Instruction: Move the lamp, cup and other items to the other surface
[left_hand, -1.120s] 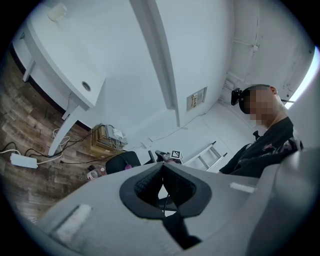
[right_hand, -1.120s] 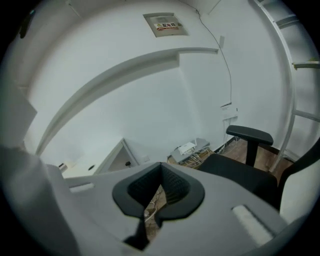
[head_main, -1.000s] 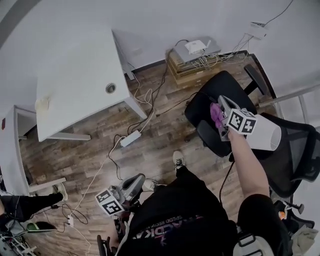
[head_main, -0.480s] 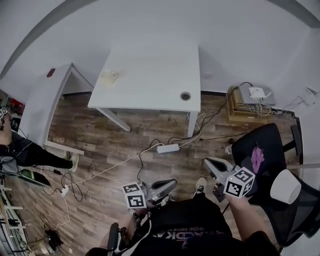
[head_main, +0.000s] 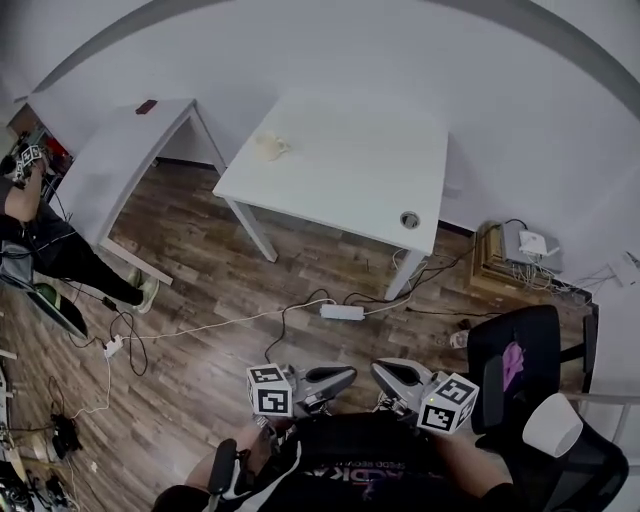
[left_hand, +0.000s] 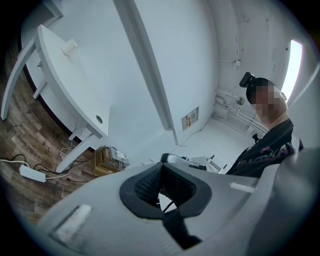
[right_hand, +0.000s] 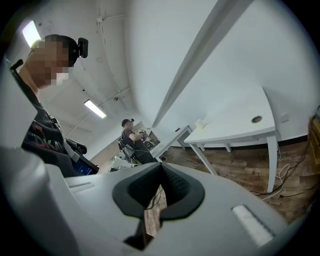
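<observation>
The left gripper (head_main: 350, 376) and right gripper (head_main: 379, 369) were clenched, empty. Ahead of them, a pale object (head_main: 268, 146) on the table (head_main: 350, 170) was too small to identify.

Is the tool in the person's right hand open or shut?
Shut: the right gripper has its jaws together, with nothing between them.

The white table (head_main: 350, 175) at centre is mostly bare, with one small object (head_main: 268, 146) near its left edge. A black chair (head_main: 525, 345) crowds the lower right.
</observation>
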